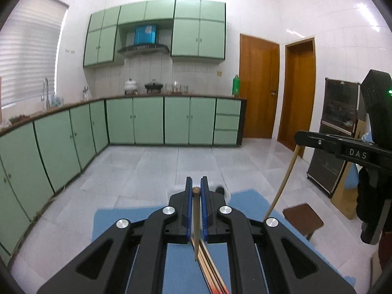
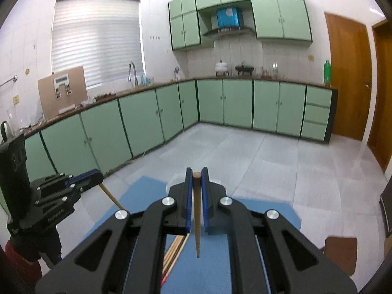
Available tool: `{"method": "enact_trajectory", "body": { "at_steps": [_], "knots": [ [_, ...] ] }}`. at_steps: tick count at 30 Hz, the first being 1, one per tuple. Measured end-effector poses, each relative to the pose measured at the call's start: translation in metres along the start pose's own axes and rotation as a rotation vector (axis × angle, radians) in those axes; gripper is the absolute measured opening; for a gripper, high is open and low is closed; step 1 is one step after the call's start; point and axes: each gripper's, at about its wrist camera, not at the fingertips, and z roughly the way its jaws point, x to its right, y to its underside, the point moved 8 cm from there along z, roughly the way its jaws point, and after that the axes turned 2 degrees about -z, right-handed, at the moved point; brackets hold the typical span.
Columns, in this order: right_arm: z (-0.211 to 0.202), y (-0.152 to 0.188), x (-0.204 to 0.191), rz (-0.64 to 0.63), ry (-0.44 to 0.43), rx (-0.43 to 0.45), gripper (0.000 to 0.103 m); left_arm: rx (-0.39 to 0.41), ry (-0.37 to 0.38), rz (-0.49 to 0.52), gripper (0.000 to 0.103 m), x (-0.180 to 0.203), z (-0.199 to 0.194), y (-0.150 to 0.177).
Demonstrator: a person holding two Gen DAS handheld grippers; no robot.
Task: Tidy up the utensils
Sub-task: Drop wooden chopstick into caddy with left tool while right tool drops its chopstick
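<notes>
Green-cabinet kitchen, blue tabletop (image 1: pixel 176 264) below: left gripper (image 1: pixel 196 191) and right gripper (image 2: pixel 196 174) each clamped near the thick top of one chopstick (image 1: pixel 196 220), light, stiff, smooth, likely to pivot; more chopsticks (image 2: pixel 175 247) lie beneath.

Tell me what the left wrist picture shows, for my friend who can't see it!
The left gripper, black with blue pads, is shut on a thin brown wooden chopstick above a blue table mat with more chopsticks lying on it. At the right edge, the right gripper holds a pale wooden chopstick. Behind is a kitchen with pale green cabinets.
</notes>
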Motion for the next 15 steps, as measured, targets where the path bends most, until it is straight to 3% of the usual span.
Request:
{"method": "enact_trajectory", "body": {
  "at_steps": [6, 9, 15],
  "knots": [
    [0.020, -0.059, 0.019, -0.003, 0.028, 0.109, 0.006, 0.127, -0.020, 0.040, 0.006, 0.003, 0.014, -0.066],
    [0.039, -0.071, 0.028, -0.003, 0.047, 0.130, 0.006, 0.162, -0.046, 0.064, 0.006, 0.004, 0.028, -0.084],
    [0.093, -0.063, 0.045, 0.009, 0.064, 0.104, 0.006, 0.129, -0.046, 0.043, 0.006, 0.002, 0.076, -0.077]
  ]
}}
